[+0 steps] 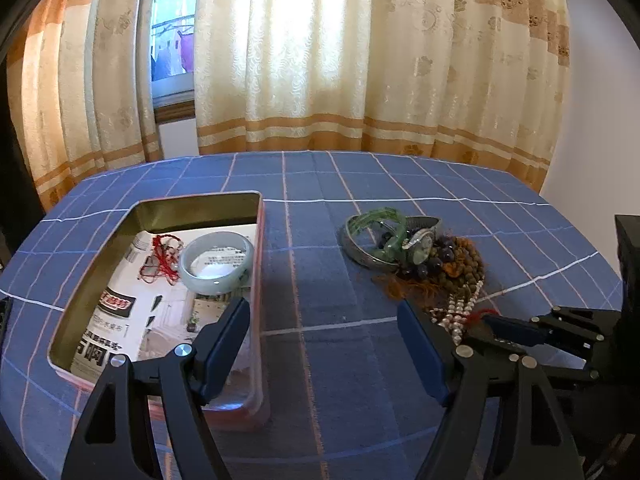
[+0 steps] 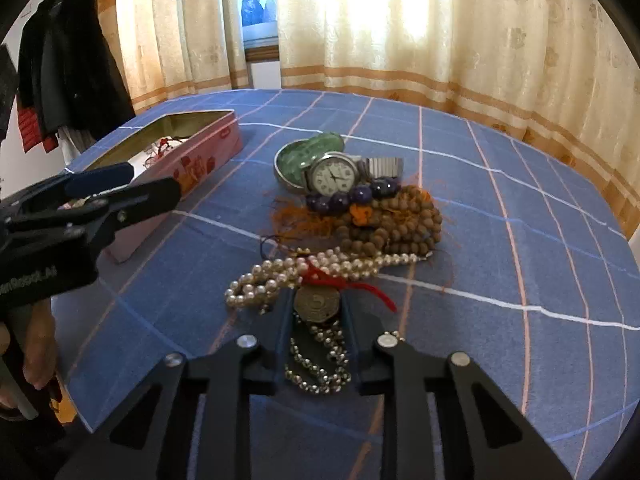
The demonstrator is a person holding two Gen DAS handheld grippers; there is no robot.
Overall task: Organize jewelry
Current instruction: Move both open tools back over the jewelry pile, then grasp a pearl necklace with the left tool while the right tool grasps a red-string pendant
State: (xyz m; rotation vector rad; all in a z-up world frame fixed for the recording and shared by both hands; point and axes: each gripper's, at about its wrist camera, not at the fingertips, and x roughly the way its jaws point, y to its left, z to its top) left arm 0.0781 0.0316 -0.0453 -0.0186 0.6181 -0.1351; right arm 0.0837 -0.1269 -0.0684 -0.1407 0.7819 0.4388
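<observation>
Nearest in the left wrist view, the left claw (image 1: 324,344) stands spread and empty over the table (image 1: 312,208), beside the tin box (image 1: 258,248) that already holds a pale bangle (image 1: 218,262), likely waiting to receive. From the right wrist view, the right claw (image 2: 318,312) is narrowed around a bronze pendant (image 2: 317,303) near the pearl necklace (image 2: 280,276); whether its pads truly press it is hard to see.

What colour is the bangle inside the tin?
Pale grey-green bangle, seen best in the left wrist view.

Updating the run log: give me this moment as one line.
right gripper: shut on coin pendant | left gripper: open, empty, beside tin | pale bangle: in tin
</observation>
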